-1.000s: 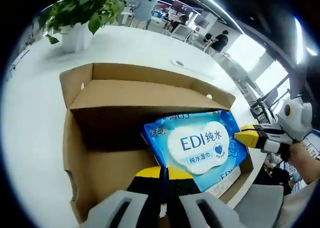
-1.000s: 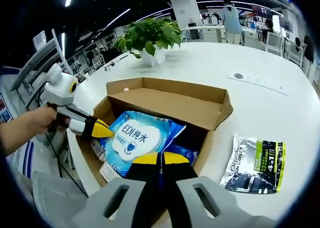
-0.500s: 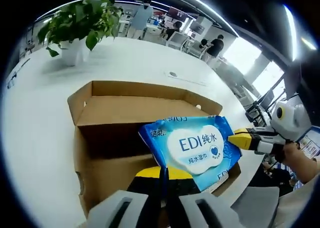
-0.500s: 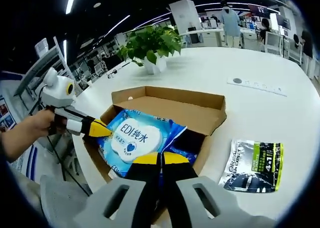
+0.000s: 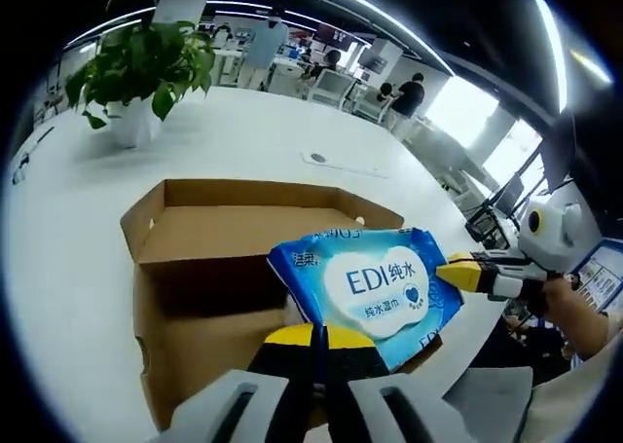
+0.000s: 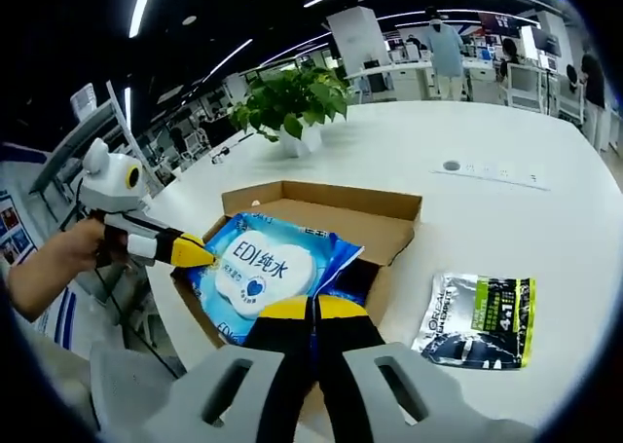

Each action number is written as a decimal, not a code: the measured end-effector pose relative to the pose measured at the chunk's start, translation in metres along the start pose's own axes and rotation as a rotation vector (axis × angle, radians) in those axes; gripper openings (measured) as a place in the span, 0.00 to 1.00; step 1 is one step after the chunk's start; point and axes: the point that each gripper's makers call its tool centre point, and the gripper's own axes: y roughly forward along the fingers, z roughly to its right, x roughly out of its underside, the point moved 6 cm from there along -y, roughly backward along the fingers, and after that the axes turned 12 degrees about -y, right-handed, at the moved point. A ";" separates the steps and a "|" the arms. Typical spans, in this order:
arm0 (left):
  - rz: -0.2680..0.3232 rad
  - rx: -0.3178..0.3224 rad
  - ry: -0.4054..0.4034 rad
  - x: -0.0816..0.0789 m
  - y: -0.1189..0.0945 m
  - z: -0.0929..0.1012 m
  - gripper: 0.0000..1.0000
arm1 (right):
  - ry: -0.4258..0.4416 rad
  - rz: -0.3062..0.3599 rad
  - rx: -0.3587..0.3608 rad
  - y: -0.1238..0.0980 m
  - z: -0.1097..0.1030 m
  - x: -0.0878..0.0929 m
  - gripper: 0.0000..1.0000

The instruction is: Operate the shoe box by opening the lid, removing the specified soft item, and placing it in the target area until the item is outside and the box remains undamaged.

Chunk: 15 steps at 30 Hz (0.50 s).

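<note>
A blue wet-wipes pack with a white label hangs above the open cardboard shoe box, held at two edges. My left gripper is shut on its near corner. My right gripper comes in from the right, shut on the pack's far edge. In the right gripper view the pack sits over the box, whose lid flap lies folded back. There my right gripper is shut on the pack's edge, and my left gripper, held by a hand, pinches the opposite side.
The box rests on a wide white table. A silver, black and green pouch lies to the box's right. A potted plant stands beyond the box, and a socket plate is set in the tabletop. The table edge runs near the hand.
Both grippers have lifted the wipes pack higher, so it now sits clear above the box opening. The box looks smaller and lower in both views.
</note>
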 end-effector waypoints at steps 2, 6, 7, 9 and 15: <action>0.002 0.003 0.006 0.000 0.001 0.006 0.00 | 0.004 0.004 0.005 -0.005 0.003 0.000 0.00; 0.008 0.009 0.012 -0.002 0.003 0.015 0.00 | 0.013 0.011 0.015 -0.014 0.010 0.001 0.00; 0.009 0.012 0.015 -0.002 0.005 0.018 0.00 | 0.015 0.012 0.017 -0.016 0.011 0.001 0.00; 0.009 0.016 0.021 -0.001 0.007 0.024 0.00 | 0.016 0.011 0.024 -0.020 0.015 0.002 0.00; 0.011 0.032 0.035 -0.001 0.014 0.040 0.00 | 0.028 0.018 0.044 -0.034 0.026 0.004 0.00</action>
